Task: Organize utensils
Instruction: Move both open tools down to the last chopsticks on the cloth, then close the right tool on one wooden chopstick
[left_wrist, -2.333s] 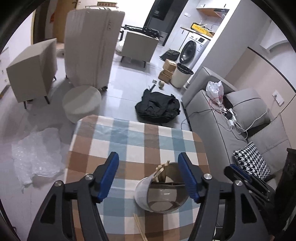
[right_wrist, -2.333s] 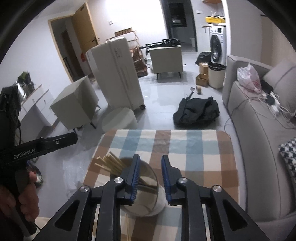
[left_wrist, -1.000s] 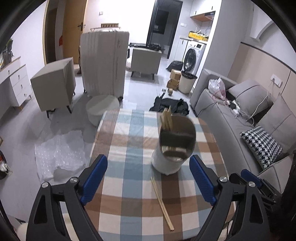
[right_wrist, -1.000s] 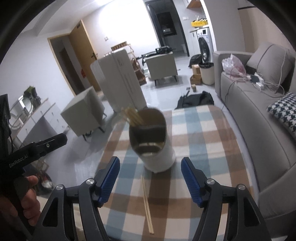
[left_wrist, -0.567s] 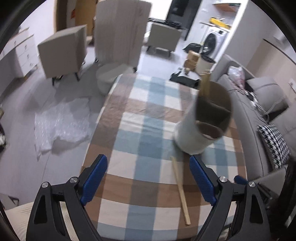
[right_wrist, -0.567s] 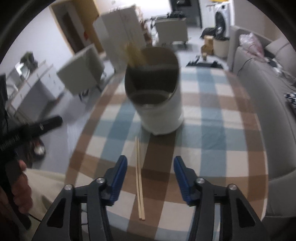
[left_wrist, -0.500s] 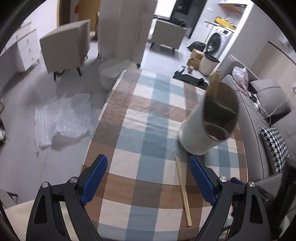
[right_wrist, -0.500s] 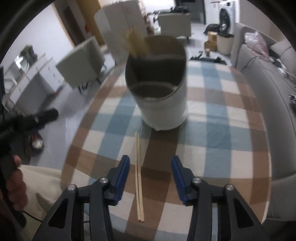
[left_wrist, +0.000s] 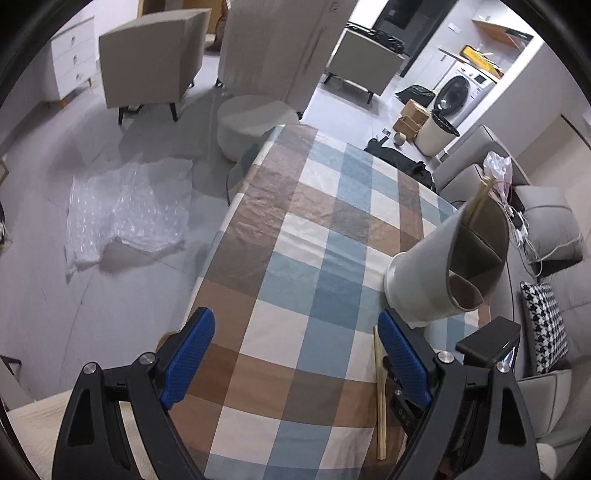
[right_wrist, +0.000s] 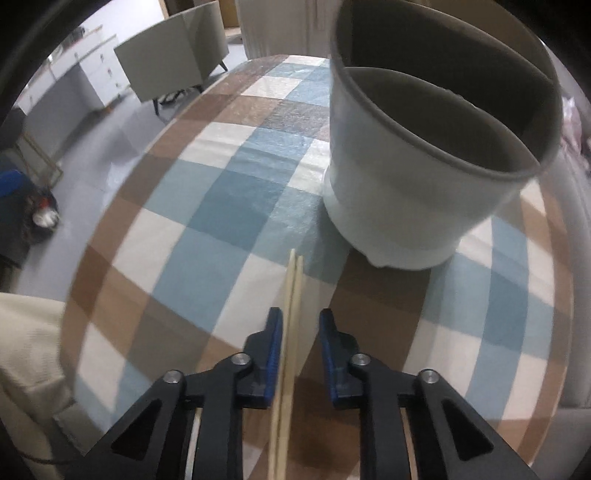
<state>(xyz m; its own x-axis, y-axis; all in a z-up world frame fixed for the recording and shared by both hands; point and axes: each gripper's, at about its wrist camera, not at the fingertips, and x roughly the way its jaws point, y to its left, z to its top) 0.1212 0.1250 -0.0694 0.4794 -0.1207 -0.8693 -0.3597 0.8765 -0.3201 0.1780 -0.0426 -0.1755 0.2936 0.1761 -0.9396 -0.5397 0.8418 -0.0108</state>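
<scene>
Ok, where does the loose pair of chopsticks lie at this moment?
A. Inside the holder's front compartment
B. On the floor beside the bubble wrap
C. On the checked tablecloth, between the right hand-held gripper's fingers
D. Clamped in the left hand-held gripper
C: the pair of chopsticks lies on the checked tablecloth, running between the fingers of the right hand-held gripper.

Bench cloth (right_wrist: 229, 206) is blue, brown and cream check, the holder (right_wrist: 417, 206) pale grey-white with a taupe inside, chopsticks (right_wrist: 291, 295) light wood, tool pads (right_wrist: 275, 354) bright blue.

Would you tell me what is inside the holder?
The holder is divided into compartments; chopsticks stick out of the far one. The near ones look empty, though their bottoms are hidden.
</scene>
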